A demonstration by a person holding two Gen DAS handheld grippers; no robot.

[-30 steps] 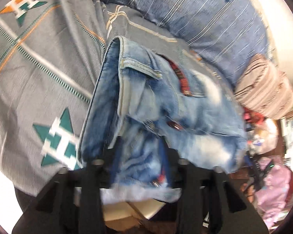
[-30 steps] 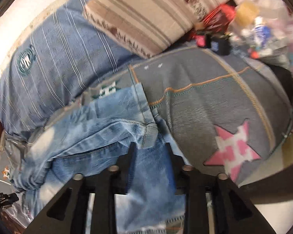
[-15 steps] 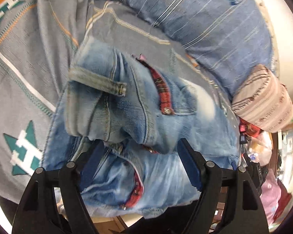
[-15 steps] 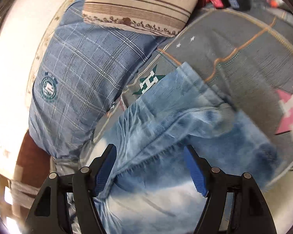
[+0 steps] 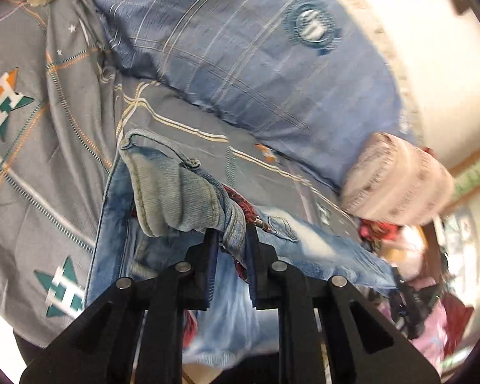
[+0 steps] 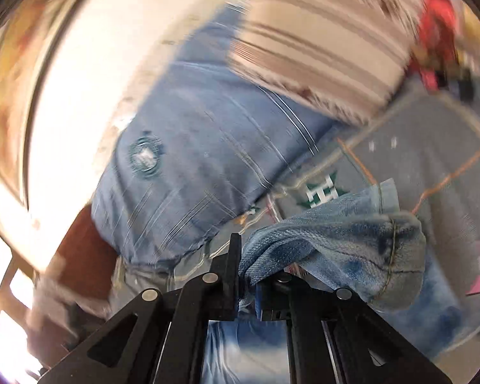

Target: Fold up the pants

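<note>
Left claw [image 5: 230, 240] has its jaws closing on a bunched fold of the pants [image 5: 176, 198], and the denim is plainly pinched between the two dark pads at the waistband end, where a belt loop and a strip of red lining show. From that pinch the faded blue jeans hang down and spread over the bed sheet [image 5: 32, 160], a grey cover with orange and green lines and star-shaped H emblems. Right claw [image 6: 248, 272] is clamped tight on another gathered fold of the same pants [image 6: 352, 243], with the thick hemmed edge bulging out to the right of the pads and the rest of the cloth falling away below the fingers. In the right wrist view the picture is smeared by motion, so fine detail of the background is hard to read. Behind the jeans in both views lies a blue plaid pillow [image 5: 256, 64] with a round emblem, resting on the bed sheet against a pale wall. Just beside it sits a striped beige cushion [image 5: 396, 179], and past that, at the far edge, a blurred clutter of red and pink things that I cannot tell apart.
</note>
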